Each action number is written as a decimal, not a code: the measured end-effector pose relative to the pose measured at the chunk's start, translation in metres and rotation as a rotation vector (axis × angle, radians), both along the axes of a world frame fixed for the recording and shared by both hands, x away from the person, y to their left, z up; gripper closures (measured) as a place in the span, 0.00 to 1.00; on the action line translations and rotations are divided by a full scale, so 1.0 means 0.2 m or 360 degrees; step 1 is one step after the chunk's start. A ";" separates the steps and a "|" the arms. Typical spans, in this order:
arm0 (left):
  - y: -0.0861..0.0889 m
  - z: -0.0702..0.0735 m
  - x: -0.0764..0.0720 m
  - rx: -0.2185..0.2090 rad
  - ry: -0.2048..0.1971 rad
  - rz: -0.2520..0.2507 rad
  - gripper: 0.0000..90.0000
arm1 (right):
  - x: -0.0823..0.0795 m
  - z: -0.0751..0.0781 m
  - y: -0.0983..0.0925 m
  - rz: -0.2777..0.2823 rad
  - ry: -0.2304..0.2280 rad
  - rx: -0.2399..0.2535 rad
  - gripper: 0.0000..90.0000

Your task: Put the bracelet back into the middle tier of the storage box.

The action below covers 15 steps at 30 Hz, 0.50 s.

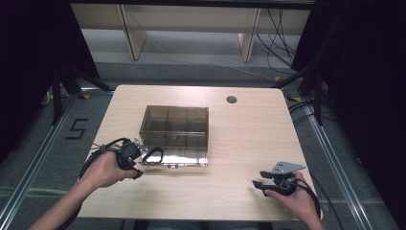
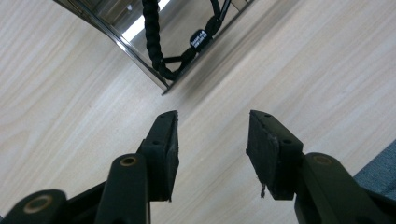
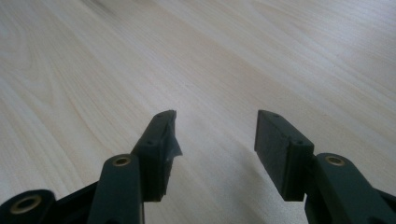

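A smoky see-through box (image 1: 174,127) with several compartments sits mid-table. A black braided cord loop (image 1: 152,155) with a small label lies at its near-left corner; in the left gripper view the cord (image 2: 154,46) shows behind the box's edge (image 2: 140,60). I cannot tell whether it lies inside the box or on top of it. My left gripper (image 1: 138,168) is just short of that corner, and its jaws (image 2: 212,126) are open over bare wood. My right gripper (image 1: 258,184) rests near the front right edge, pointing left, and is open (image 3: 217,126) with nothing between its fingers.
The light wooden table (image 1: 249,139) has a round cable hole (image 1: 231,99) at the back right. Black cables trail from both grippers. Dark frame posts and grey floor surround the table, with wooden furniture legs beyond it.
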<state>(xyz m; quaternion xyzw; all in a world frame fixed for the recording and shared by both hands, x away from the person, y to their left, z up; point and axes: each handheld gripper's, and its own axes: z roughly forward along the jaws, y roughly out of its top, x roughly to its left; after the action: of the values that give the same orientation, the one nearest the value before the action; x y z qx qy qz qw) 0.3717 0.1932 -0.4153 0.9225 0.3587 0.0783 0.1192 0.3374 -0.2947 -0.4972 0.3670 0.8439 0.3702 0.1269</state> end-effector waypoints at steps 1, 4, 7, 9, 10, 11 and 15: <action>0.01 0.00 -0.01 -0.0005 -0.0002 0.0002 0.58 | 0.00 0.00 0.00 -0.0006 0.0006 0.0003 0.54; 0.03 -0.02 -0.04 -0.0002 0.0004 0.0006 0.57 | 0.00 0.00 0.00 0.0012 -0.0014 -0.0011 0.54; 0.04 -0.03 -0.07 -0.0003 0.0005 0.0014 0.57 | 0.00 0.00 0.00 0.0007 -0.0009 -0.0008 0.54; 0.06 -0.04 -0.09 -0.0006 0.0004 0.0013 0.57 | 0.00 0.00 0.00 0.0007 -0.0010 -0.0007 0.54; 0.07 -0.05 -0.10 -0.0018 -0.0003 0.0032 0.56 | 0.00 0.00 0.00 0.0007 -0.0010 -0.0006 0.54; 0.08 -0.05 -0.10 -0.0007 0.0005 0.0017 0.56 | 0.00 0.00 0.00 0.0007 -0.0010 -0.0004 0.54; 0.12 -0.07 -0.12 -0.0033 0.0007 0.0072 0.56 | 0.01 0.00 0.00 0.0017 -0.0030 -0.0019 0.54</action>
<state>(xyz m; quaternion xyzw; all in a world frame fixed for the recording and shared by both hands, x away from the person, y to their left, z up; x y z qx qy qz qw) 0.3484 0.2164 -0.4293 0.9130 0.3806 0.0752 0.1262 0.3388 -0.2953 -0.4970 0.3582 0.8468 0.3693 0.1350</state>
